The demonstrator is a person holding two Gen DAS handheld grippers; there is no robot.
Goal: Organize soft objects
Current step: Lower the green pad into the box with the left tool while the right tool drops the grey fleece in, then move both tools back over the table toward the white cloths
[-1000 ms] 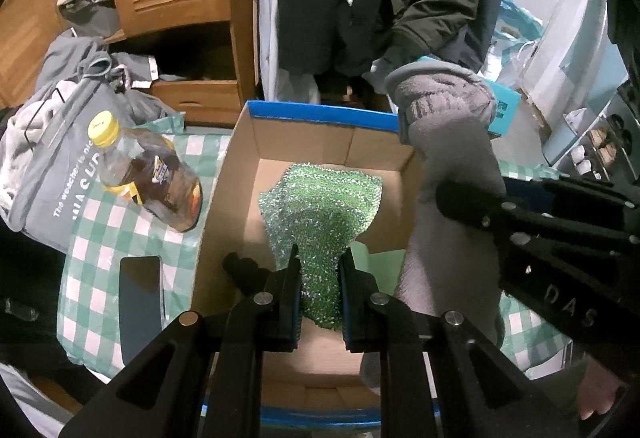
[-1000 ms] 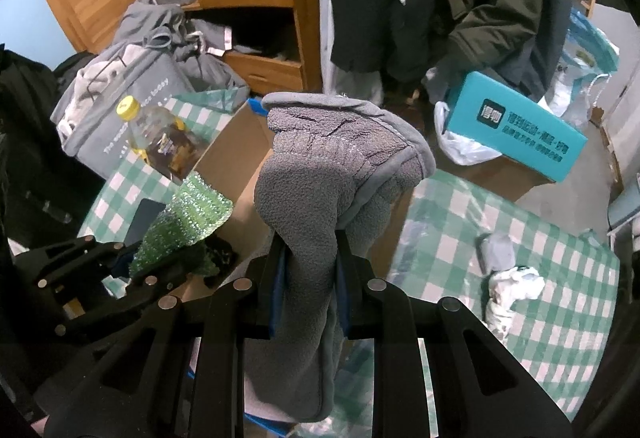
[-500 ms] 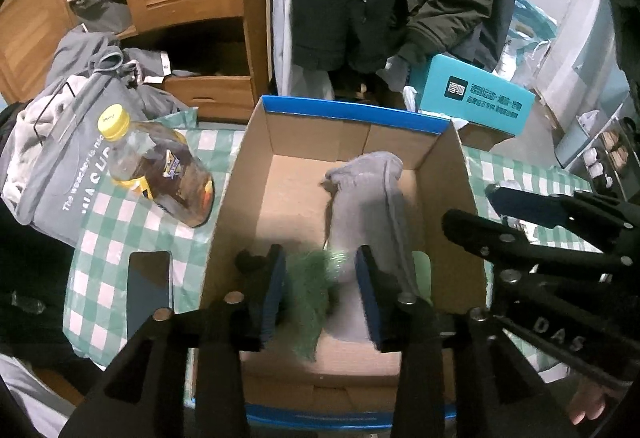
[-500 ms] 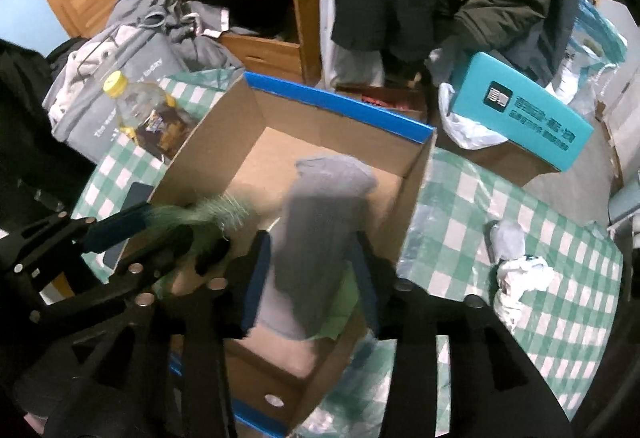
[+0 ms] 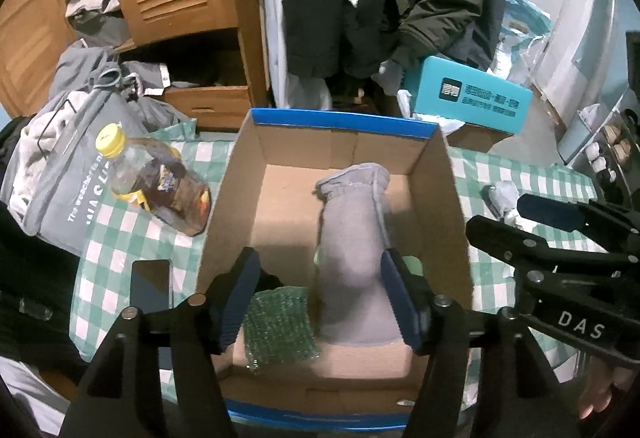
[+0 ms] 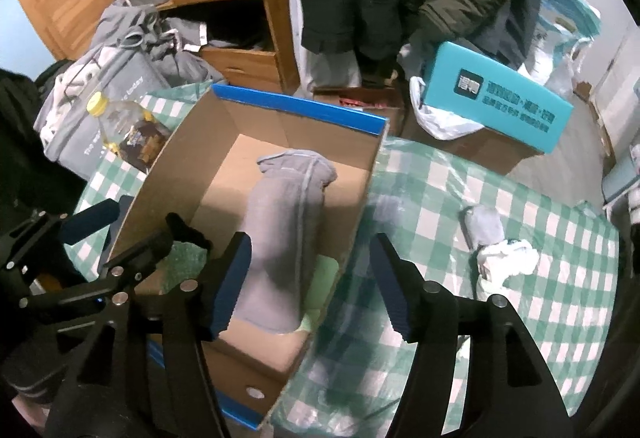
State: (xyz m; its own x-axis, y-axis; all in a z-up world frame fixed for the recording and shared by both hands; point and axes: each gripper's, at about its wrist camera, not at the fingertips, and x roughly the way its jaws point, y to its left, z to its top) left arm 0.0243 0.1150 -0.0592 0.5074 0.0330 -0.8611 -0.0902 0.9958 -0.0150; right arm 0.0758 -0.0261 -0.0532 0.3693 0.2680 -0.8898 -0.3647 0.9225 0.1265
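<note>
An open cardboard box with a blue rim stands on the green checked tablecloth; it also shows in the right wrist view. Inside lie a grey fleece cloth, also in the right wrist view, and a green glittery cloth at the near left, with a pale green item under the fleece. My left gripper is open and empty above the box's near end. My right gripper is open and empty over the box's right wall.
A yellow-capped bottle lies left of the box beside a dark phone. Crumpled white and grey items lie on the cloth to the right. A teal box, a grey bag and a wooden cabinet stand behind.
Both grippers opened. The green cloth dropped from the left gripper and the grey fleece from the right gripper into the box. Both grippers have pulled back.
</note>
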